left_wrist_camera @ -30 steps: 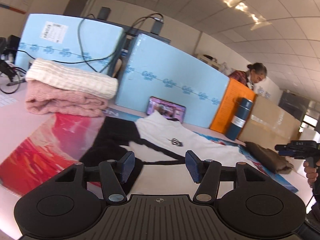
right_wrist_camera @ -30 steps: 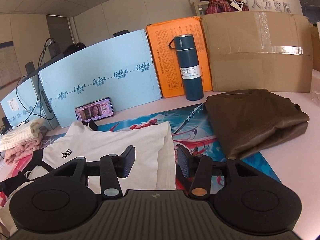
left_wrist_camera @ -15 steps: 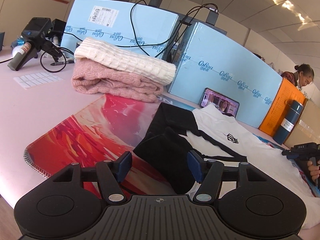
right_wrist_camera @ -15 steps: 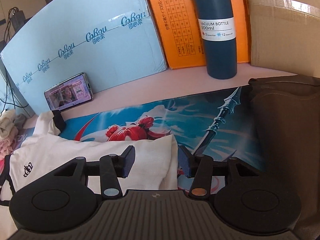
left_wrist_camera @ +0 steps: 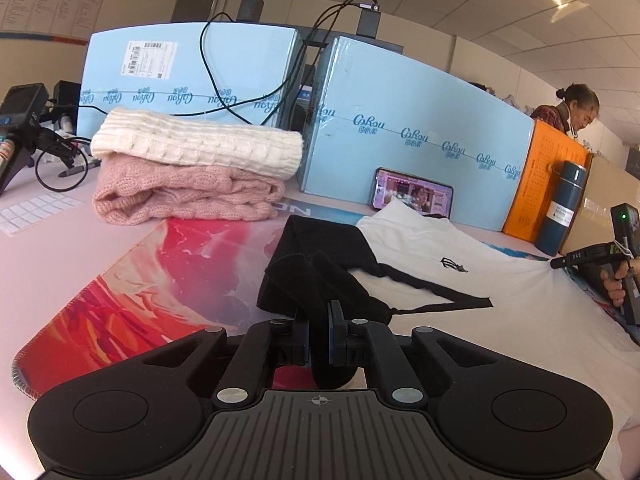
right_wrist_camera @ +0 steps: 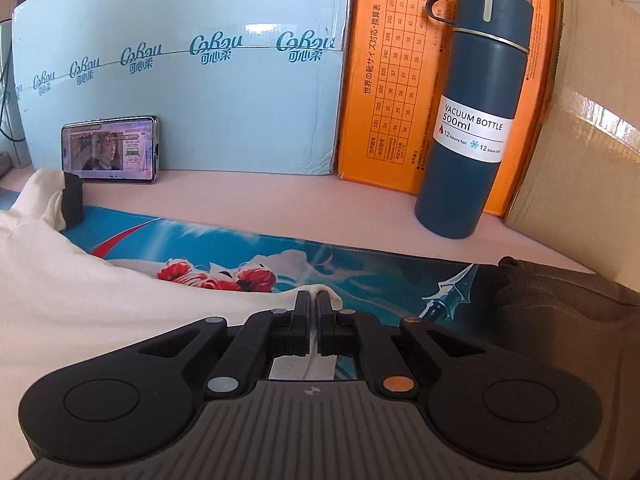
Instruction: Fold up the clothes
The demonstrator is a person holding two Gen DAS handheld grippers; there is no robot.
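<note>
Black fabric, the dark sleeve [left_wrist_camera: 316, 276] of the white shirt [left_wrist_camera: 500, 292], sits pinched between the fingers of our left gripper [left_wrist_camera: 319, 334], which are closed narrow on it above the red end of the printed mat [left_wrist_camera: 132, 292]. Our right gripper [right_wrist_camera: 313, 322] has its fingers pressed together on the shirt's white hem [right_wrist_camera: 324, 292], at the blue part of the mat. The shirt lies spread across the mat between the two grippers. Behind the sleeve we see a folded white knit [left_wrist_camera: 196, 144] stacked on a folded pink knit [left_wrist_camera: 188, 196]. A brown garment [right_wrist_camera: 560, 320] lies just to the right of our right gripper, and a blue vacuum bottle [right_wrist_camera: 468, 120] stands upright against the orange box [right_wrist_camera: 384, 80].
</note>
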